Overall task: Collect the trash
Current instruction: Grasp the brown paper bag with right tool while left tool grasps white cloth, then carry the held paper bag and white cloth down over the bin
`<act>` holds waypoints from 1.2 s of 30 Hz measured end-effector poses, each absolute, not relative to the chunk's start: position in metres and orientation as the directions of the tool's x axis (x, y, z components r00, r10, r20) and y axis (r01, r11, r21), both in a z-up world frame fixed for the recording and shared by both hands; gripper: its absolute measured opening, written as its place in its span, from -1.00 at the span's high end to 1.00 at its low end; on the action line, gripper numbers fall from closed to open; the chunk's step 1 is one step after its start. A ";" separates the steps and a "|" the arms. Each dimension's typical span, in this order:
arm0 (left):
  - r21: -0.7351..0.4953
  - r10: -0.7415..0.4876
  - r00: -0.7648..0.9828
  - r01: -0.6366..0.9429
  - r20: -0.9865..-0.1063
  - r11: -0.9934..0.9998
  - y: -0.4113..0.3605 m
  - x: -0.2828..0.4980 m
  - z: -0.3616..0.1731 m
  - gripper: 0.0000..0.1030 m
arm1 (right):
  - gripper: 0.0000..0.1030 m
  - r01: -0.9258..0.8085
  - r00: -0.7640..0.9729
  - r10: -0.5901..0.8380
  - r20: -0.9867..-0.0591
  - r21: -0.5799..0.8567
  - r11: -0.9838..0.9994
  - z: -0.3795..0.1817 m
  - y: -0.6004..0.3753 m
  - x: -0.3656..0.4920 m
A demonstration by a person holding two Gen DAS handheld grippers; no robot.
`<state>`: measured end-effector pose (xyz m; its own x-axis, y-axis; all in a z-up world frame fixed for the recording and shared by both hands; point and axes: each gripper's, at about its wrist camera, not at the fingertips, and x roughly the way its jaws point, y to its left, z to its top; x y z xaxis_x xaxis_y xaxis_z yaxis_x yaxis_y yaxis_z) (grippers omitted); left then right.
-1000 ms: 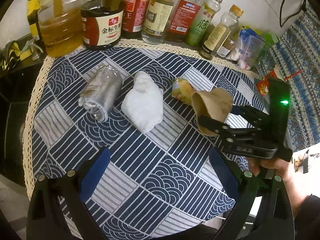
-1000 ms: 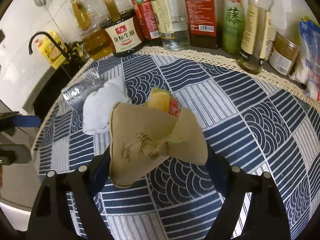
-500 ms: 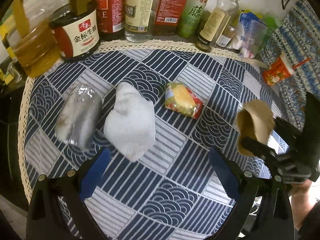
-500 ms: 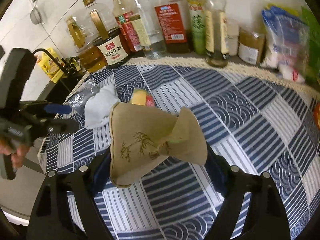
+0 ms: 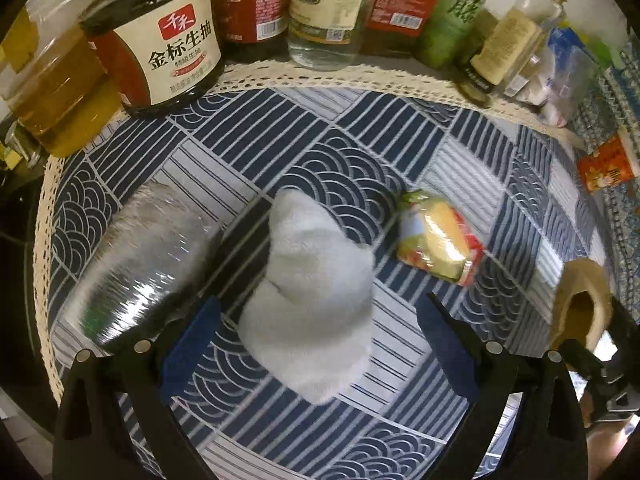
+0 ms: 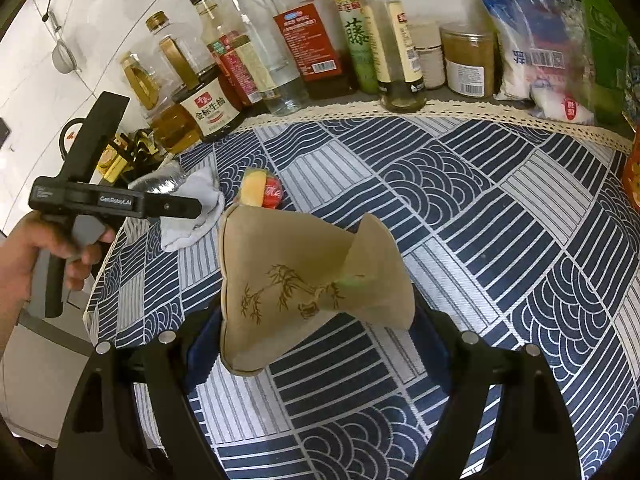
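My right gripper (image 6: 316, 344) is shut on a crushed brown paper cup (image 6: 304, 280) and holds it above the blue patterned tablecloth (image 6: 500, 208). The cup also shows at the right edge of the left wrist view (image 5: 580, 304). My left gripper (image 5: 316, 340) is open and hovers over a crumpled white tissue (image 5: 312, 296), which lies between its fingers. A crushed clear plastic bottle (image 5: 144, 276) lies left of the tissue. A yellow and red snack wrapper (image 5: 440, 240) lies to its right. The left gripper also shows in the right wrist view (image 6: 188, 208).
A row of oil, soy sauce and vinegar bottles (image 5: 180, 40) stands along the back edge of the table. Jars and food bags (image 6: 532, 40) stand at the back right. An orange packet (image 5: 608, 164) lies at the far right. The table's lace edge (image 5: 44, 208) runs on the left.
My left gripper has moved forward and down over the tissue. My right gripper has drawn back and to the right, lifting the paper cup away from the wrapper.
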<state>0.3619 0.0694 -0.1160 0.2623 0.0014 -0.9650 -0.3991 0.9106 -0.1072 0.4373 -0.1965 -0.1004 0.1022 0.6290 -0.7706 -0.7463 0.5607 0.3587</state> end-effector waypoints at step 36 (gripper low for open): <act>-0.254 -0.083 0.427 -0.362 -0.901 0.897 0.043 0.236 -0.074 0.34 | -0.58 -0.801 0.058 0.632 -0.773 0.342 0.491 -0.082 -0.164 0.357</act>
<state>0.2361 0.0427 -0.0743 0.4268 -0.0831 -0.9005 -0.3623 0.8967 -0.2544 0.3566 -0.1641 -0.0825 0.0578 0.6322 -0.7726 -0.8015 0.4908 0.3417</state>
